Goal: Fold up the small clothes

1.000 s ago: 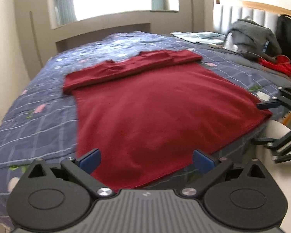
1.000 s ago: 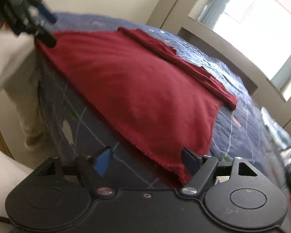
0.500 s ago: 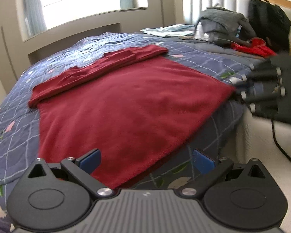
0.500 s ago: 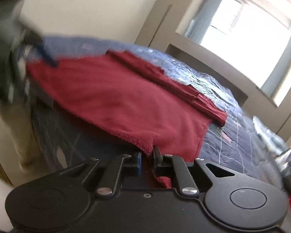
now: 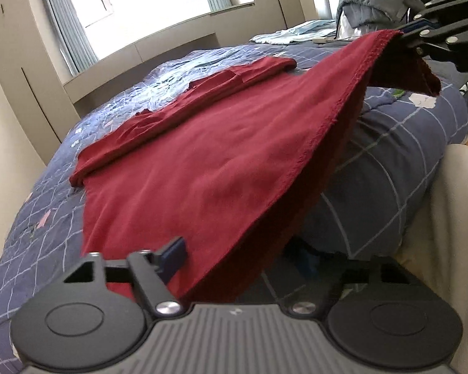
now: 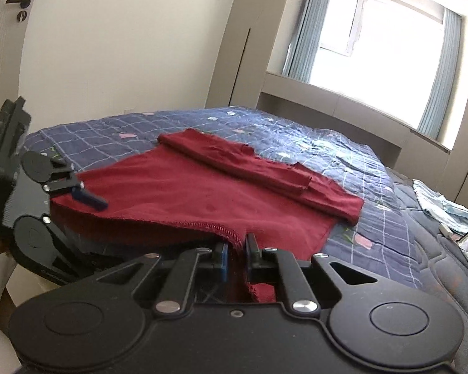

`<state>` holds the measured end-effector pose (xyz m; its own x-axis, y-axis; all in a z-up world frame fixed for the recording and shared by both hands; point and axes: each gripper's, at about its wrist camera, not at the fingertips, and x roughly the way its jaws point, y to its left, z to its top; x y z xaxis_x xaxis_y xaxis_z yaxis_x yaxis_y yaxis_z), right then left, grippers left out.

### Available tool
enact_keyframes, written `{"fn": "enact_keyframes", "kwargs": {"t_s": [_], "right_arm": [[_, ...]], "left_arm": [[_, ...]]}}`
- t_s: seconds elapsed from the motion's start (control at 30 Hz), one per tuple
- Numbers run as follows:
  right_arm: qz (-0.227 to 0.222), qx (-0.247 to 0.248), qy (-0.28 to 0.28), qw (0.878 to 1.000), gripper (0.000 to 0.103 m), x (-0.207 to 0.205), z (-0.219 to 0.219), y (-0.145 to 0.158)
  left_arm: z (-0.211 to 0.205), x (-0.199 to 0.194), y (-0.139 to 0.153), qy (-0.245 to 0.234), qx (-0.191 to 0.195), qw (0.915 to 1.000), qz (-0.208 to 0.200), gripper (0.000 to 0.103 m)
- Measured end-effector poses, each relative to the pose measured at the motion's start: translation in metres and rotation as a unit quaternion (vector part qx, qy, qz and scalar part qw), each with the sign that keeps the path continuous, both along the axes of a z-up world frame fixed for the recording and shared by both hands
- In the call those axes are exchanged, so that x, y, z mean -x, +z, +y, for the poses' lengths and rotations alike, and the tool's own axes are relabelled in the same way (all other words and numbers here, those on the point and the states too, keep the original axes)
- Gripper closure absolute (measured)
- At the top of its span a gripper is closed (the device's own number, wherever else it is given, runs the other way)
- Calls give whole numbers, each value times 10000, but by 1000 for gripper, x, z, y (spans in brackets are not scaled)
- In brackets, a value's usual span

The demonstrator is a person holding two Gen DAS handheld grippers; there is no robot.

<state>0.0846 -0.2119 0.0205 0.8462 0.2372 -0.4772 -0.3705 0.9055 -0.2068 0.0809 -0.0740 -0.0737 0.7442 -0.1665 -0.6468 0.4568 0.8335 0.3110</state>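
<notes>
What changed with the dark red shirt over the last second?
The right gripper shut on the dark red shirt's near hem corner and lifted it off the blue checked quilt. The left gripper moved onto the opposite corner, jaws closing around it. The folded sleeves stayed flat.

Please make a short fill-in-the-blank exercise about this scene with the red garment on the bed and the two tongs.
1. The right tongs are shut on the ____ of the red garment.
2. The garment lies on a blue checked ____.
3. The left tongs are closing, with the garment's other corner ____ their fingers.
4. Light enters through a ____ behind the bed.

Missing words: hem; quilt; between; window
</notes>
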Motion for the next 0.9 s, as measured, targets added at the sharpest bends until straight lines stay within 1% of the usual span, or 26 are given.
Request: {"fn": "enact_keyframes", "kwargs": {"t_s": [0.03,0.1,0.17,0.3,0.33,0.37,0.47,0.5,0.53,0.63,0.73,0.9], "right_arm": [[-19,15,-12,10000,93,0,-2,1],[-50,24,-28,10000,93,3,-1,2],[-68,6,-50,10000,93,4,-2,2],[-103,-11,-112,9999,93,7,-3,3],[-104,-11,-123,9999,93,6,-3,3],[-110,-7,-137,9998,93,6,-3,3],[-126,48,-179,9998,93,7,-2,2],[-122,66,-186,9997,93,7,-2,1],[-123,87,-195,9997,93,8,-1,0],[-131,254,-232,9993,93,11,2,-4],[-130,501,-221,9984,95,16,6,-10],[-155,995,-208,9947,97,32,14,-16]], "left_arm": [[2,2,0,-5,-77,10000,-35,38],[8,5,0,15,-339,9993,-151,45],[15,5,1,140,-547,9981,-233,50],[36,-1,8,488,-693,9962,-201,60],[41,-2,10,547,-722,9957,-197,65],[46,-3,11,586,-767,9951,-204,68],[55,-4,12,603,-942,9935,-228,80],[56,-3,12,584,-981,9932,-223,91],[57,-2,13,549,-986,9933,-238,98],[59,7,18,407,-996,9933,-426,99],[54,23,21,249,-1091,9916,-655,99],[58,44,33,2,-1097,9901,-876,100]]}}
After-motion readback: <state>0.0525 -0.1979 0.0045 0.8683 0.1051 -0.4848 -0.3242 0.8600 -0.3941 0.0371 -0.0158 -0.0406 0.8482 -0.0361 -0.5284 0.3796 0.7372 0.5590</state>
